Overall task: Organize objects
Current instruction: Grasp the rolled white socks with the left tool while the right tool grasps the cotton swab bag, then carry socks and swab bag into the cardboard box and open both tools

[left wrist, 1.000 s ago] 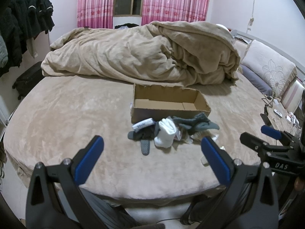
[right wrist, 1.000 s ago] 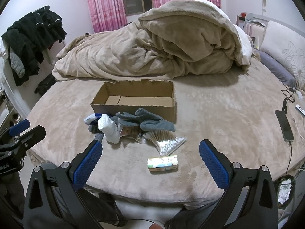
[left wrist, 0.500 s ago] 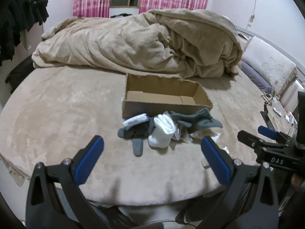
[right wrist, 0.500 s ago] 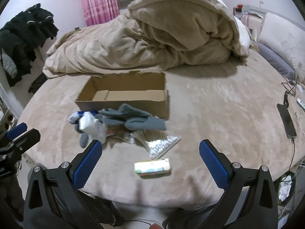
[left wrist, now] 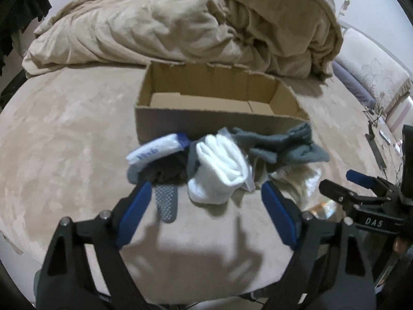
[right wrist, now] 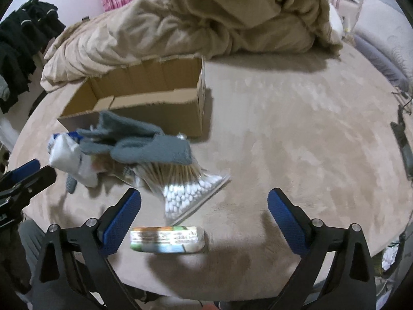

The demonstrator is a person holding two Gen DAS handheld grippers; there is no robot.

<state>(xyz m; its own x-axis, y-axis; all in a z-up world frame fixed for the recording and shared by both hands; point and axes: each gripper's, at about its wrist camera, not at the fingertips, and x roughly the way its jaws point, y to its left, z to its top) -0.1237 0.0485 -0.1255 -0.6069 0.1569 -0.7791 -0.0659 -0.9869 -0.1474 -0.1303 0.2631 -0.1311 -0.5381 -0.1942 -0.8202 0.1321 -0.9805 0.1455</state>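
Over the bed (left wrist: 64, 134), you've brought both wide-open, empty tools closer, left tool (left wrist: 204, 206) nearing the white socks (left wrist: 219, 165), right tool (right wrist: 204, 214) the tissue pack (right wrist: 166, 239).

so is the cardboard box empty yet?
Empty, as far as visible: the cardboard box shows bare floor; the gray socks and white socks lie outside, in front.

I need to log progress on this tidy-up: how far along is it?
Nothing looks done: the cardboard box holds nothing. Nothing is in hand; the left gripper and right gripper both have open jaws. Left to do: the white socks, grey gloves, cotton swab bag and small packet lie on the bed.
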